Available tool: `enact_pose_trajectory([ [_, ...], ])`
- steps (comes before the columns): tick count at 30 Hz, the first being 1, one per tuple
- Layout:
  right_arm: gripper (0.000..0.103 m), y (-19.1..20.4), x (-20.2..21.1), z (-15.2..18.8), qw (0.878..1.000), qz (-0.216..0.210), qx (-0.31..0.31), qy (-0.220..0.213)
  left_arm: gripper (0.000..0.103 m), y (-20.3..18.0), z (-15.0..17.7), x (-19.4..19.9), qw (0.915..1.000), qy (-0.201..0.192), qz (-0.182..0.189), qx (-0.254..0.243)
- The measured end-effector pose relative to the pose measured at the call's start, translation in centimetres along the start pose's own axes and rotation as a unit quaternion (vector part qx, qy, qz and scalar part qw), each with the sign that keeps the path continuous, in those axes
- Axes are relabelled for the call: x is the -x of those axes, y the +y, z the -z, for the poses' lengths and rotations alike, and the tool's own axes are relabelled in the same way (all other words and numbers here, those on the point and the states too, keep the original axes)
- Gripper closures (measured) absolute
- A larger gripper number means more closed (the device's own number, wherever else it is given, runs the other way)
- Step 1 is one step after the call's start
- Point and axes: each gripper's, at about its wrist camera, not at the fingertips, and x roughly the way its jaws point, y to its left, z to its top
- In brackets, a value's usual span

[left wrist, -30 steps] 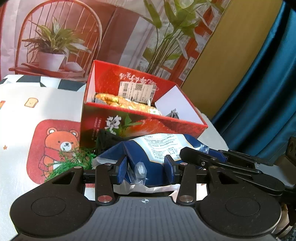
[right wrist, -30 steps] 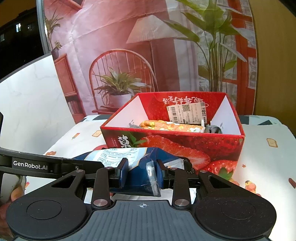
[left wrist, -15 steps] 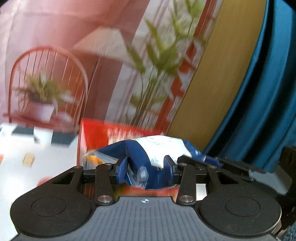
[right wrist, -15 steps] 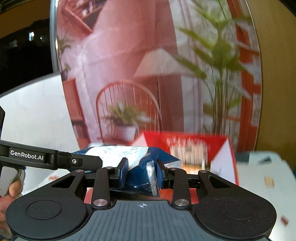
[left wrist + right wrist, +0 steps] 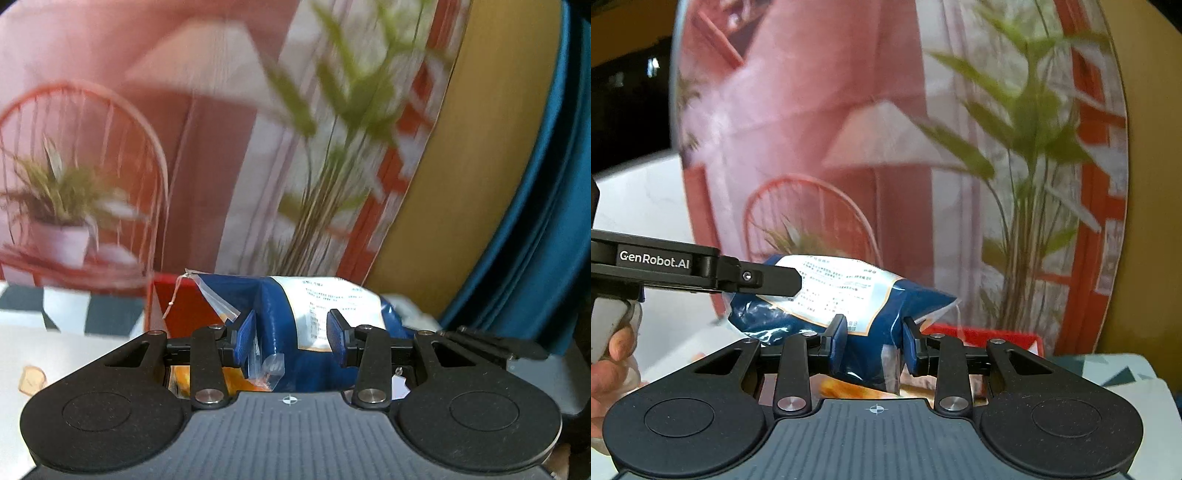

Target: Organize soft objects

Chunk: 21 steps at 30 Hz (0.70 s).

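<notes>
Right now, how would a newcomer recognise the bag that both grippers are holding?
Find the red box in front of the pink backdrop. Above it, the left gripper and right gripper clamp one soft blue bag. Only it has a white printed label.

home tabletop, printed backdrop point(image 5: 229, 155), curtain point(image 5: 546, 206)

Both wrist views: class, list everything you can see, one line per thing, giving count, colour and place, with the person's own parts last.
Bag: one, blue with a white label, held up between both grippers, above the box.
Box: one, red, behind and below the bag.
Backdrop: one, pink and red with a printed chair, lamp and green plants, behind the box.
Curtain: one, blue, far right in the left wrist view.
Tablecloth: one, white with small prints, under the box.
Left gripper: one, black with blue pads, shut on the bag.
Right gripper: one, black with blue pads, shut on the bag.
Hand: one, lower left in the right wrist view.
</notes>
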Motion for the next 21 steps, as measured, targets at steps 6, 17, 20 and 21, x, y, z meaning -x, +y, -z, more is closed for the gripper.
enact_pose_trajectory([
  [6,0.074,-2.0,-4.5,3.5,0.996,0.019,-0.025,0.089,0.062,1.3,2.4,-5.1,0.9954,0.095,-0.005,0.009],
  [17,0.074,-3.9,-8.2,6.4,0.975,0.034,-0.092,0.198,0.062,2.0,3.1,-9.4,0.9772,0.209,-0.03,0.02],
  [20,0.074,-4.6,-8.6,6.4,0.969,0.034,-0.118,0.215,0.062,1.8,3.4,-10.0,0.9734,0.226,-0.034,0.01],
  [21,0.074,-4.7,-8.7,6.3,0.967,0.033,-0.125,0.221,0.062,1.8,3.5,-10.2,0.9722,0.231,-0.035,0.008],
])
